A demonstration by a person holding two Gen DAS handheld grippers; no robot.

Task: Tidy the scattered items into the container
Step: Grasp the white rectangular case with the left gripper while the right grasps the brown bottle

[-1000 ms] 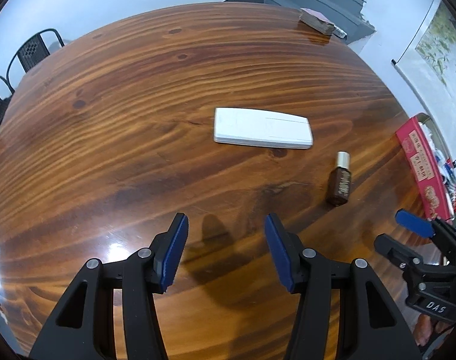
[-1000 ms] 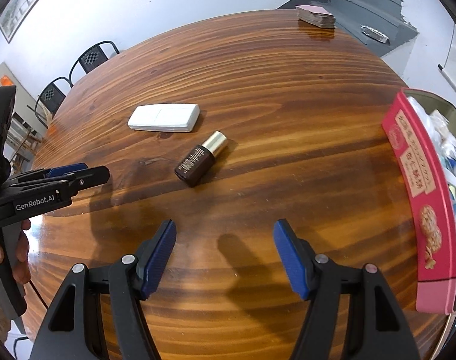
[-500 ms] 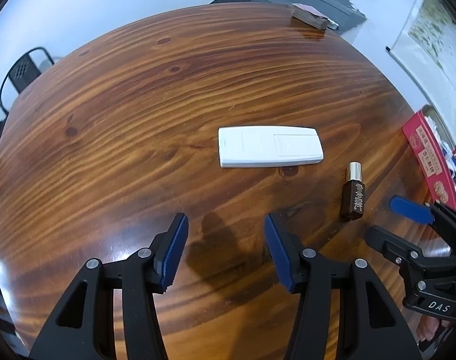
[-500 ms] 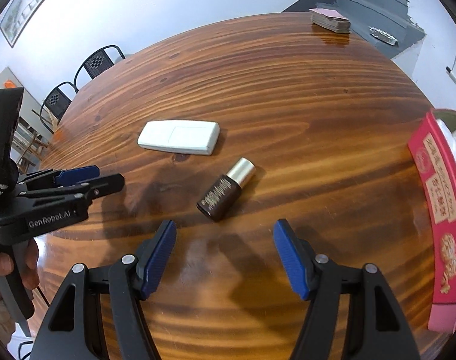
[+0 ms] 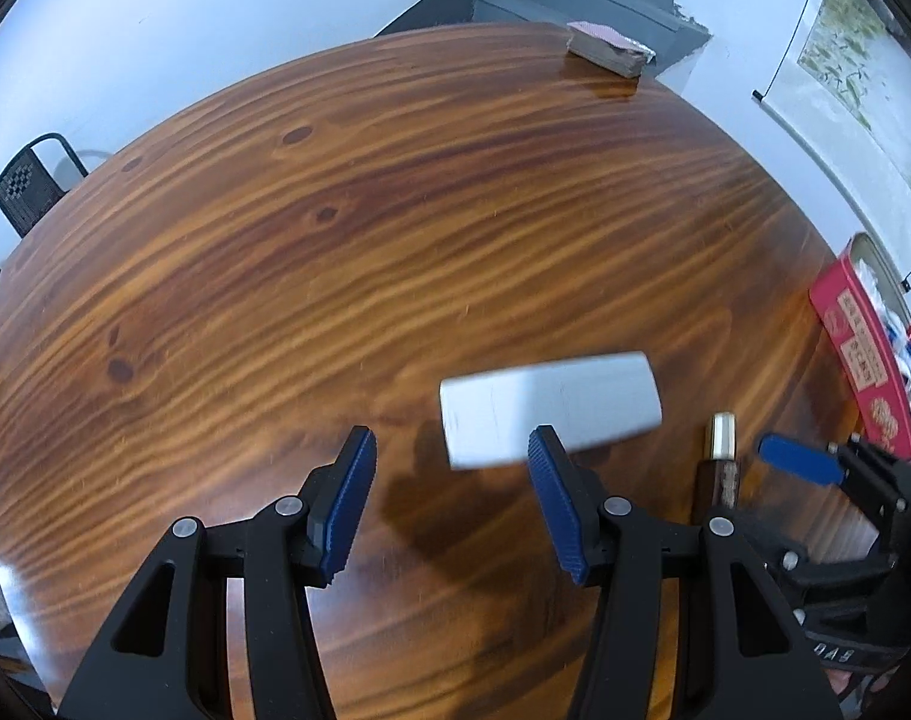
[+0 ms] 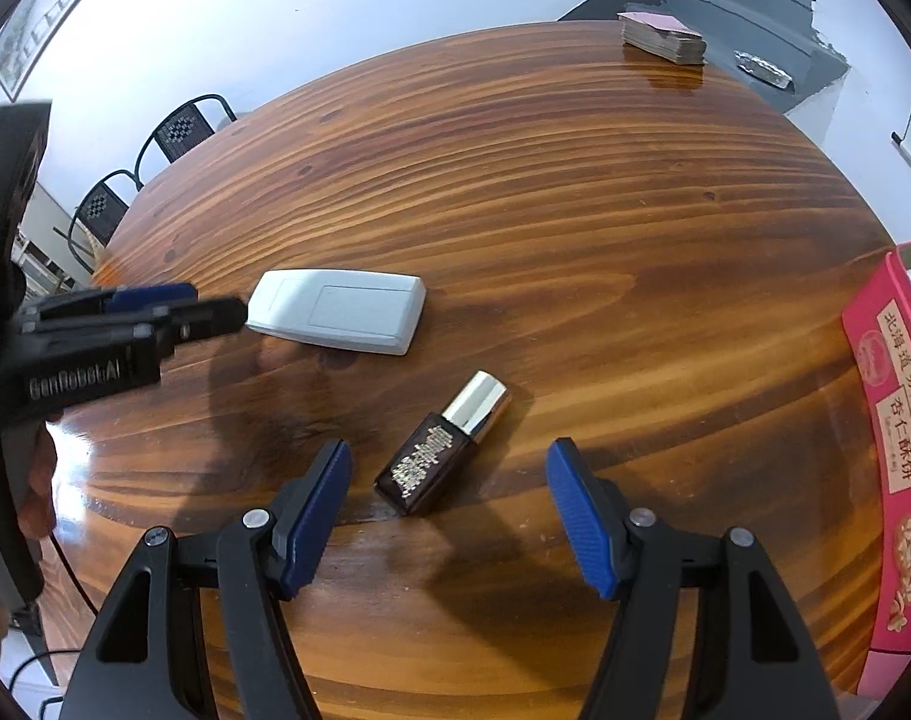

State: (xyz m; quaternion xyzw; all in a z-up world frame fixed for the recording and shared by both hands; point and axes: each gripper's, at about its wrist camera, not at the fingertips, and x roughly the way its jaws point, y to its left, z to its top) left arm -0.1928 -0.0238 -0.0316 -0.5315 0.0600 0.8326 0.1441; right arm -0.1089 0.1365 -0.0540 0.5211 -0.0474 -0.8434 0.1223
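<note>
Two hand-held tools above a round wooden counter (image 6: 575, 192). The left tool (image 5: 449, 498) has its jaws spread with nothing between them; a white remote control (image 5: 551, 405) lies flat on the counter just beyond its tips, blurred in the left wrist view. The right tool (image 6: 449, 504) is likewise spread and empty, its pads apart on either side of a small dark brown bottle (image 6: 440, 447) with a metallic cap, which lies on its side, cap pointing away. The red biscuit box (image 6: 893, 420), the container, stands at the counter's right edge, well apart from both items. A stack of cards (image 6: 662, 39) rests at the far rim.
</note>
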